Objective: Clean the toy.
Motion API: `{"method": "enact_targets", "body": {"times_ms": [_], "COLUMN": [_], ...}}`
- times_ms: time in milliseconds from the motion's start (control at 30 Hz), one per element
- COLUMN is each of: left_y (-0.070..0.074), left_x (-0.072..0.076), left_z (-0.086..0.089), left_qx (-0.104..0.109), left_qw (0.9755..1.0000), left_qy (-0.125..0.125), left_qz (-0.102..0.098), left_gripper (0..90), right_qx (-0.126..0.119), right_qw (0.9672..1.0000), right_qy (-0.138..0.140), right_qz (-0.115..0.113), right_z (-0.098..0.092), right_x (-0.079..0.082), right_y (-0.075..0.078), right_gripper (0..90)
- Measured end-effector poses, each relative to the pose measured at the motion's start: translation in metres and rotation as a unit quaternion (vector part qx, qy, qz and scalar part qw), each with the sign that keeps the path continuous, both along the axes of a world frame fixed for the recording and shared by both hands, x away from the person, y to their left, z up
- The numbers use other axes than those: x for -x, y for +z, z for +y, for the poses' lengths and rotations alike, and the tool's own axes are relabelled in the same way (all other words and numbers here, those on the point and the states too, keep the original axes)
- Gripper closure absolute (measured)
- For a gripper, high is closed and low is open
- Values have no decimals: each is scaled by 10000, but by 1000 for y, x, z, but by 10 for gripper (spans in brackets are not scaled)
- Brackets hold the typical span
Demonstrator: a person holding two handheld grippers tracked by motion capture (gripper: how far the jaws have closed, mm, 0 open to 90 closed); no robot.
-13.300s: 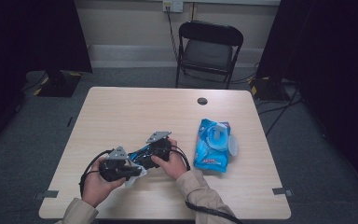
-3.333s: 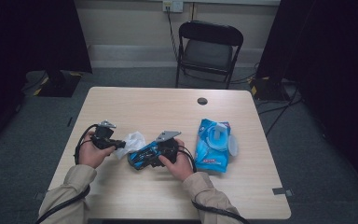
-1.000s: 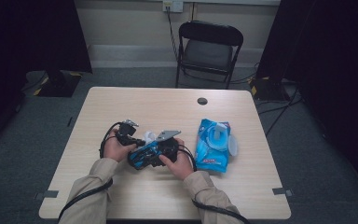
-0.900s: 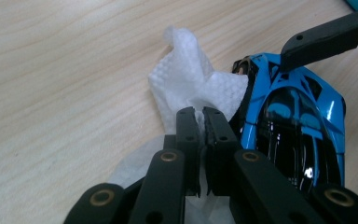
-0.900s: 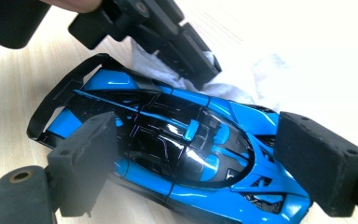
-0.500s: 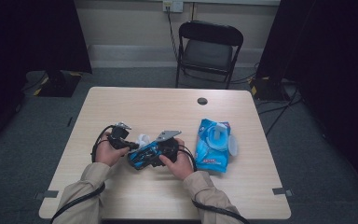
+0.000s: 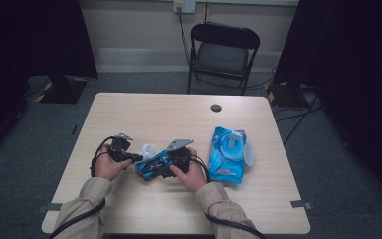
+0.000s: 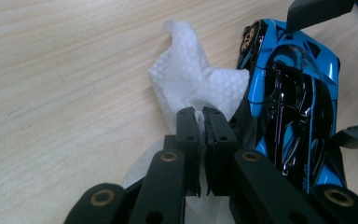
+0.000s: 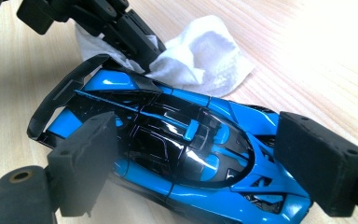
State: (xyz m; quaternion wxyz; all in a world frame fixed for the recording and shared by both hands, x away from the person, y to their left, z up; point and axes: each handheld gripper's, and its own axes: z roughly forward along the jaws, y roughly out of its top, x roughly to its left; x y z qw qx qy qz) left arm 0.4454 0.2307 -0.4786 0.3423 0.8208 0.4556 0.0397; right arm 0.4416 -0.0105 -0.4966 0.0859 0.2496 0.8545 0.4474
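Toy car (image 9: 177,154) clamped across its body by right tool (image 9: 214,163); left tool (image 8: 204,126) pinches wipe (image 8: 193,79) beside it.

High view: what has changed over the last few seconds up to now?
The left gripper, shut on the white wet wipe, moved in from the table's left side to the blue toy car about a second ago, then drew back slightly leftward. The right gripper kept its grip across the car, and the open blue wipes pack stayed on the table.
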Motion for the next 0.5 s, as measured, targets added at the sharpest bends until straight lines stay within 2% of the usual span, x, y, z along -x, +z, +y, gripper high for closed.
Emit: {"method": "enact_targets", "body": {"times_ms": [67, 500], "left_y": [0, 2], "left_x": [3, 15], "left_z": [4, 15], "left_qx": [39, -62], "left_qw": [10000, 10000], "left_qy": [12, 21], "left_qz": [14, 1], "left_gripper": [859, 860], "right_qx": [9, -30], "right_qw": [10000, 10000], "right_qy": [4, 15], "right_qz": [7, -18], "right_z": [0, -1], "right_x": [0, 0], "right_y": [0, -1], "right_gripper": [133, 133]}}
